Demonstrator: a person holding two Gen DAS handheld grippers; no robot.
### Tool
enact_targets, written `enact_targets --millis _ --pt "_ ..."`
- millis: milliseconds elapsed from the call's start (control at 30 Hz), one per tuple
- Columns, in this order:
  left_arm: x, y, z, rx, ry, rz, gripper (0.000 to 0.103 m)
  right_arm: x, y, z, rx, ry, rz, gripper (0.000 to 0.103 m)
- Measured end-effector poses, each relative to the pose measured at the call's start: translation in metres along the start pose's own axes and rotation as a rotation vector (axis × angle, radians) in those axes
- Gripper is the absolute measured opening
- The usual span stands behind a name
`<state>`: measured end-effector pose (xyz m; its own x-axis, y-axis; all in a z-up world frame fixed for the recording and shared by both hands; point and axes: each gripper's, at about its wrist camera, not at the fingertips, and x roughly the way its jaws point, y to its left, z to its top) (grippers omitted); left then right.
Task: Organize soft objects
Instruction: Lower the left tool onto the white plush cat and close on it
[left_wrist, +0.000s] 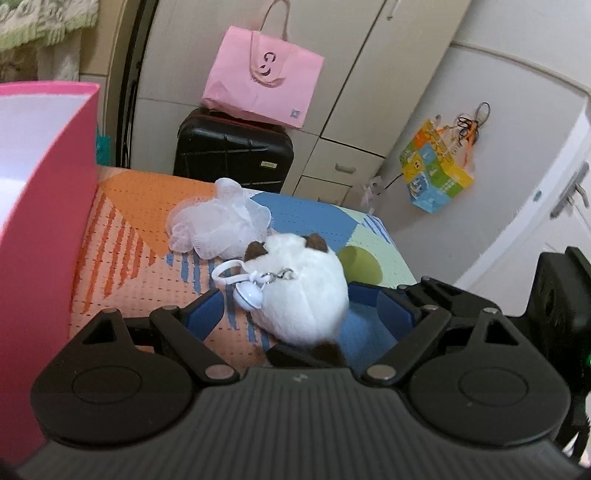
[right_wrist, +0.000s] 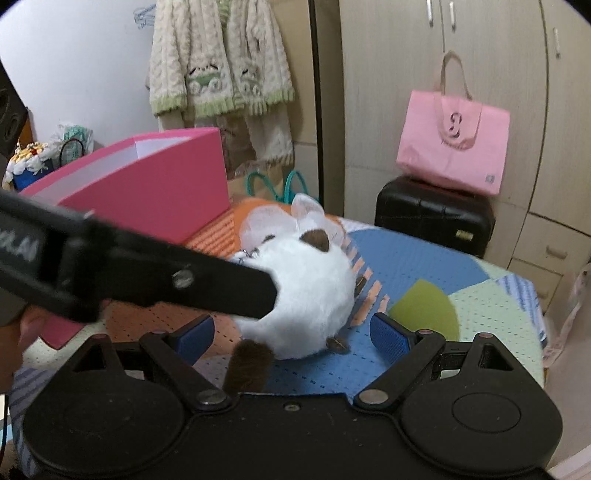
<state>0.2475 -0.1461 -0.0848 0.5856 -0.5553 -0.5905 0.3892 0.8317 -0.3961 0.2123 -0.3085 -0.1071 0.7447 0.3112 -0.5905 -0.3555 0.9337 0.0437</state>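
1. At far left we see a pink box (left_wrist: 44, 206), open at the top with a white inside; it stands on the patterned mat (left_wrist: 147, 266).
2. Right of the box, a white mesh puff (left_wrist: 218, 225) lies on the mat, touching the plush.
3. The plush (left_wrist: 303, 291), white with brown ears and tail, lies on the mat just in front of the puff. A white loop and small bell (left_wrist: 248, 293) hang at its left side.
4. Our left gripper (left_wrist: 301, 312) has its jaws spread, one blue pad on each side of the plush; we cannot tell whether the pads touch the fur.
5. From the right wrist view, our right gripper (right_wrist: 293, 334) also has its jaws spread wide, the plush between them, pads apart from it.
6. The left gripper's black body crosses that view from the left, over the plush.
7. Behind the mat: a black suitcase (left_wrist: 232, 147) with a pink bag (left_wrist: 262, 74) on top; a colourful bag (left_wrist: 436, 166) hangs further right.
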Motion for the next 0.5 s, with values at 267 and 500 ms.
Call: enact_targets --millis 267,500 --pt "0.022 0.003 -0.002 0.000 0.019 0.048 0.087 0.018 -0.001 0.003 -0.017 0.020 0.008 0.086" --pt "0.035 0.002 -0.007 -0.009 0.044 0.045 0.075 0.014 -0.002 0.001 -0.008 -0.006 0.016 0.071"
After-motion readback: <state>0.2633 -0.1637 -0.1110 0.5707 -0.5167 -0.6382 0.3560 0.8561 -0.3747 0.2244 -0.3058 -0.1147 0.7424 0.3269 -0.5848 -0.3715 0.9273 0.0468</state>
